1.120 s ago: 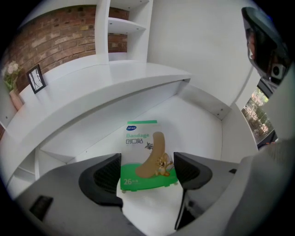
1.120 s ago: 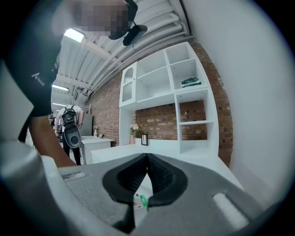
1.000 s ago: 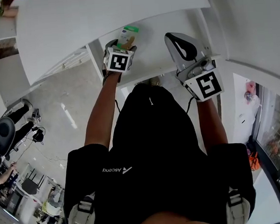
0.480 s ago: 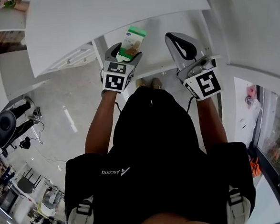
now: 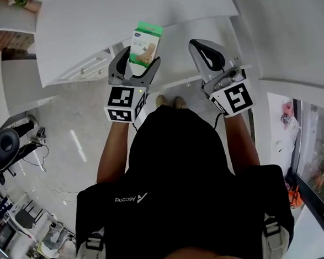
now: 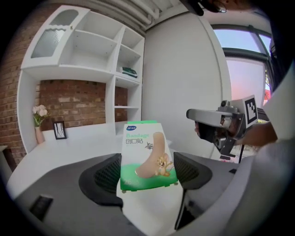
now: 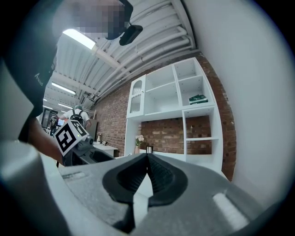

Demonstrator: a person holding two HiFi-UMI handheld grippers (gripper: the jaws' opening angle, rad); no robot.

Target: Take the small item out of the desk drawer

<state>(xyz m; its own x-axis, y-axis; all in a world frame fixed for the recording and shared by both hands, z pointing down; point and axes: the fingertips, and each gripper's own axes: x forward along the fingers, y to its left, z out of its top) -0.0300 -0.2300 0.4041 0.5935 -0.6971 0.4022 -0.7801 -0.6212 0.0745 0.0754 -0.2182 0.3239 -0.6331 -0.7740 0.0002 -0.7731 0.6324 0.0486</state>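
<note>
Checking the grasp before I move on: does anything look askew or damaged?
Nothing stands out. The bandage box sits roughly upright and undented between the left gripper's fingers; the right gripper is shut and empty.

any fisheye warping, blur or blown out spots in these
Left gripper view: heavy fisheye with a black border, the shelf unit bows; the bandage pack in the left gripper tongs is sharp enough to read; the window glows pink. Right gripper view: same bowing, a mosaic patch at top, a ceiling light blown white. Head view: even light, the desktop edges curve.
</note>
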